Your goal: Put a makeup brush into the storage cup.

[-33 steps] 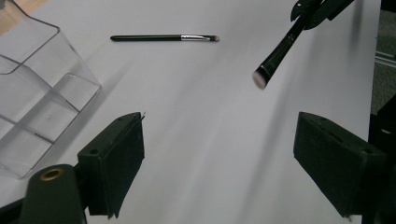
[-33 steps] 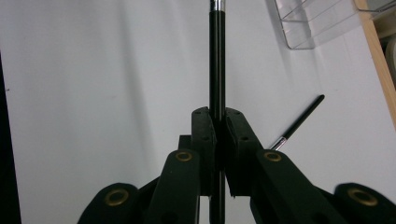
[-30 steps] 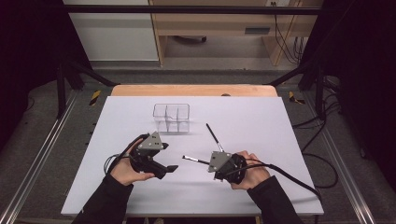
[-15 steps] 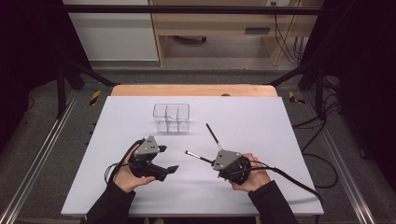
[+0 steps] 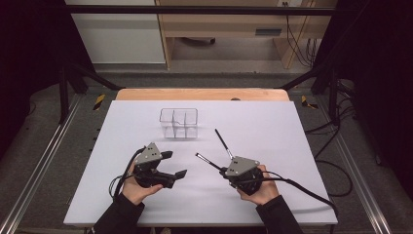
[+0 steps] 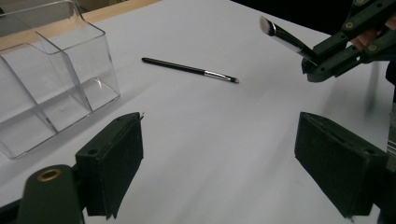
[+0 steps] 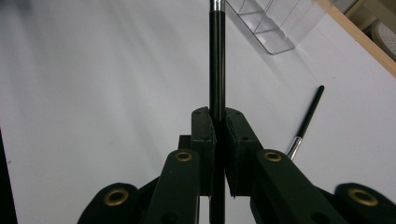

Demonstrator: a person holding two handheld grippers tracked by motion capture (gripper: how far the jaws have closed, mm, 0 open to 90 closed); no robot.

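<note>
My right gripper (image 5: 223, 170) (image 7: 217, 122) is shut on the handle of a black makeup brush (image 5: 208, 162) (image 7: 216, 60), whose pale tip points left, towards the left gripper, and stays off the table. The left gripper view shows that brush (image 6: 287, 39) held in the right gripper (image 6: 329, 58). A second thin black brush (image 5: 223, 143) (image 6: 189, 68) (image 7: 308, 120) lies flat on the white table. My left gripper (image 5: 175, 164) (image 6: 219, 154) hovers open with nothing between its jaws. A clear divided organiser (image 5: 178, 123) (image 6: 51, 79) (image 7: 268, 23) stands behind both grippers.
The white tabletop (image 5: 263, 117) has a wooden strip (image 5: 202, 94) along its far edge. Black cables (image 5: 302, 187) trail from the right gripper over the table's right side. Metal frame rails (image 5: 44, 161) run along both sides of the table.
The right gripper has drifted slightly right, and the held brush's tip has moved a little up in the high view. The left gripper has edged a little towards the person.
</note>
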